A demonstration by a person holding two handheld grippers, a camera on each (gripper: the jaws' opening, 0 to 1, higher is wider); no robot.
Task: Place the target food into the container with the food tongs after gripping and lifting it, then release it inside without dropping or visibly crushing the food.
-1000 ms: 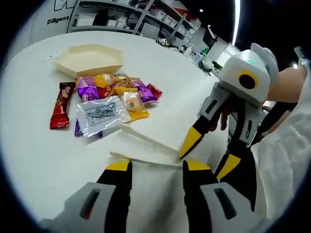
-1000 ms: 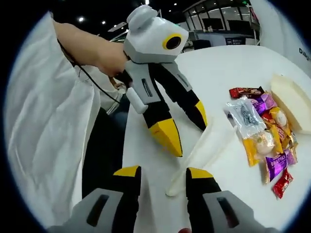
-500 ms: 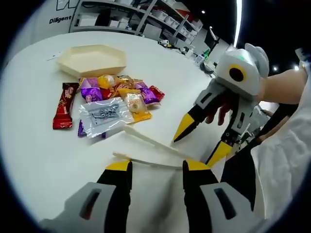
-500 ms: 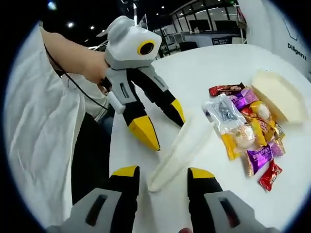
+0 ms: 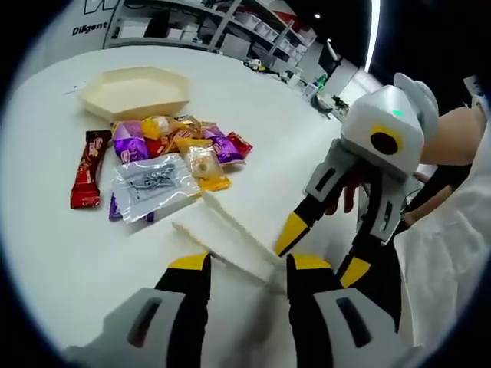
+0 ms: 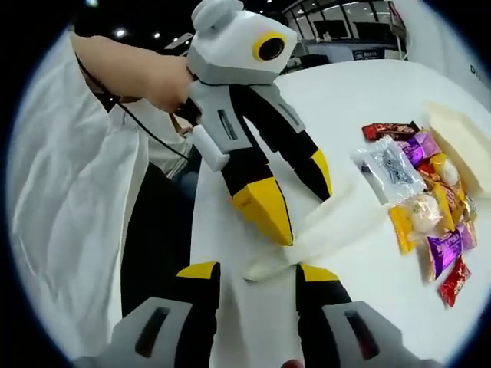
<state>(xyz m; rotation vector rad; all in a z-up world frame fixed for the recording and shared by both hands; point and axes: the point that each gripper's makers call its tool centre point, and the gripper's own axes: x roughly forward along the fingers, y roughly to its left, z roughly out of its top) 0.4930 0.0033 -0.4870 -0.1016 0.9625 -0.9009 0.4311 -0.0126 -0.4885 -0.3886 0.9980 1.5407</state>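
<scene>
- Round white surface (image 5: 54, 253) under bright light; grey shelving with boxes (image 5: 192, 23) beyond its far rim, dark hall with ceiling lights behind.
- On the surface, a pale cream hexagonal tray container (image 5: 134, 92), shallow and open, at the far side of a heap of wrapped sweets.
- Heap of purple, gold and red wrapped candies (image 5: 173, 142) just beside the tray; a dark red chocolate bar wrapper (image 5: 84, 167) lying apart on the heap's outer side; a clear plastic packet with dark contents (image 5: 149, 184) at the near side, overlapping a purple wrapper.
- In the right gripper view, same heap (image 6: 433, 222) strung out toward the tray (image 6: 464, 149), near the surface's edge there.
- White plastic food tongs (image 5: 226, 241) flat on the surface, arms spread in a V, hinge end toward the person, tips close to the clear packet.
- Left claw (image 5: 239, 268), black with yellow tips, jaws apart over the tongs' hinge end, gripping nothing.
- Right claw (image 5: 314, 253), jaws spread wide, one yellow tip at the tongs' arm; contact cannot be told.
- In the right gripper view, right claw (image 6: 249, 274) open astride the tongs (image 6: 322, 230), left claw (image 6: 299, 203) crowding in above them.
- Person's white sleeve (image 6: 84, 199) at the near rim; broad bare surface left of the bar and beyond the tray.
</scene>
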